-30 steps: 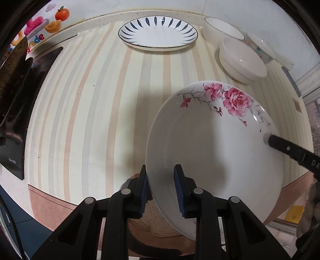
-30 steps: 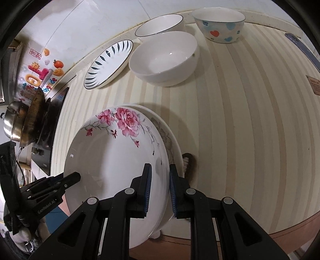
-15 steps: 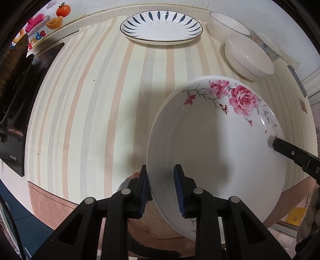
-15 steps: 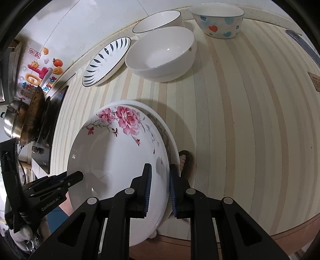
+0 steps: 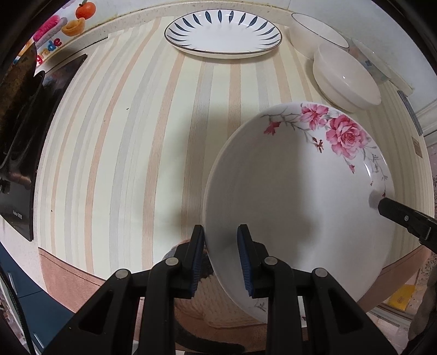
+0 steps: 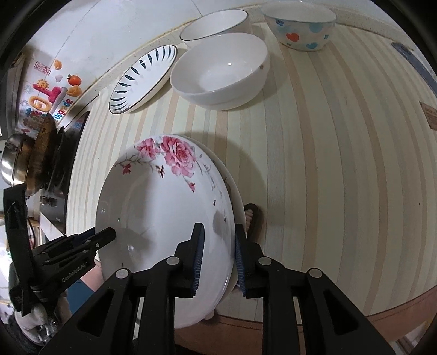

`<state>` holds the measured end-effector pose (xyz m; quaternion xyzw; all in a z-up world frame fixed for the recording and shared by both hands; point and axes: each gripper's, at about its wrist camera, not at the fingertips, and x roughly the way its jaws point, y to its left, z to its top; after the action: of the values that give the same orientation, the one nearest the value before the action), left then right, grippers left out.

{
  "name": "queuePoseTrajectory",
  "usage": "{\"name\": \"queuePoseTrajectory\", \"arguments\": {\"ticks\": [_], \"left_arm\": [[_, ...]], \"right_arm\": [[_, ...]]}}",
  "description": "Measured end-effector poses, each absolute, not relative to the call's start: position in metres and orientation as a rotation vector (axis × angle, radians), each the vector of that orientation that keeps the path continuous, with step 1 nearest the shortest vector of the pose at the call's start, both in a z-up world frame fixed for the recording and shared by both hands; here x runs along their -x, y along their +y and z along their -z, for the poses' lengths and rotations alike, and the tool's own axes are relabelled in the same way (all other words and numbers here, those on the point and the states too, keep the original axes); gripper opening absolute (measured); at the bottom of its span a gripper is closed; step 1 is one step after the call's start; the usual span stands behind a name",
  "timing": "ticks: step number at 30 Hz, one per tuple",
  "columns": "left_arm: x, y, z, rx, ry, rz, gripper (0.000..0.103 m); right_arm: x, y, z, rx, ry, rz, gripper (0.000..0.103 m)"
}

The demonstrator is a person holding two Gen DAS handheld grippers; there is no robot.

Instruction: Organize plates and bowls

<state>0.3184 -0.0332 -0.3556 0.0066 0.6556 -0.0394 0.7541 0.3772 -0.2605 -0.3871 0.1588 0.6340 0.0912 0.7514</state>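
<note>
A striped countertop [image 5: 153, 131] fills most of both fisheye views, its brown front edge curving along the bottom. Above the lower centre of the counter a large white rose plate [image 5: 295, 202] is held up at a tilt, pink roses printed along its upper rim. In the right wrist view the rose plate [image 6: 164, 207] is seen with a second white plate [image 6: 237, 196] nested close behind it, only its rim showing on the right side.

The left gripper [image 5: 221, 259] is seen at the bottom centre of its own view, its blue-padded jaws pinched on the plate's lower-left rim. The right gripper [image 6: 218, 259] is pinched in the same way on the opposite rim, one pad on the rose plate's face and the other behind the second plate's rim; its tip enters the left wrist view from the right edge.

At the upper centre of the left wrist view a blue-petal plate [image 5: 222, 34] is set flat near the wall. To its right a plain white bowl [image 5: 345, 75] stands in front of a dark-rimmed bowl [image 5: 316, 30]. A heart-patterned bowl [image 6: 299, 26] is seen at the top right of the right wrist view. A black stove [image 5: 21, 142] lines the left edge of the left wrist view
</note>
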Motion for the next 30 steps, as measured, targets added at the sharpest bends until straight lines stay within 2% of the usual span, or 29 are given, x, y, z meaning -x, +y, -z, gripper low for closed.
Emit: {"name": "queuePoseTrajectory", "arguments": {"ticks": [10, 17, 20, 22, 23, 27, 30], "left_arm": [[-0.329, -0.026, 0.347, -0.023, 1.430, 0.099, 0.022], [-0.348, -0.006, 0.308, 0.027, 1.375, 0.086, 0.023], [-0.377, 0.002, 0.289, 0.068, 1.337, 0.092, 0.028], [-0.410, 0.013, 0.284, 0.116, 1.313, 0.099, 0.028], [-0.424, 0.017, 0.284, 0.123, 1.303, 0.088, 0.028], [-0.490, 0.040, 0.303, 0.183, 1.311, 0.065, 0.028], [-0.527, 0.049, 0.319, 0.187, 1.319, 0.050, 0.028]], "right_arm": [[-0.378, -0.273, 0.394, -0.446, 1.520, -0.254, 0.025], [-0.395, -0.280, 0.362, -0.415, 1.517, -0.258, 0.027], [-0.424, -0.269, 0.332, -0.455, 1.442, -0.313, 0.029], [-0.454, -0.256, 0.315, -0.473, 1.385, -0.356, 0.040], [-0.467, -0.251, 0.311, -0.476, 1.367, -0.368, 0.042], [-0.540, -0.223, 0.314, -0.394, 1.312, -0.343, 0.042], [-0.581, -0.206, 0.336, -0.392, 1.347, -0.321, 0.042]]}}
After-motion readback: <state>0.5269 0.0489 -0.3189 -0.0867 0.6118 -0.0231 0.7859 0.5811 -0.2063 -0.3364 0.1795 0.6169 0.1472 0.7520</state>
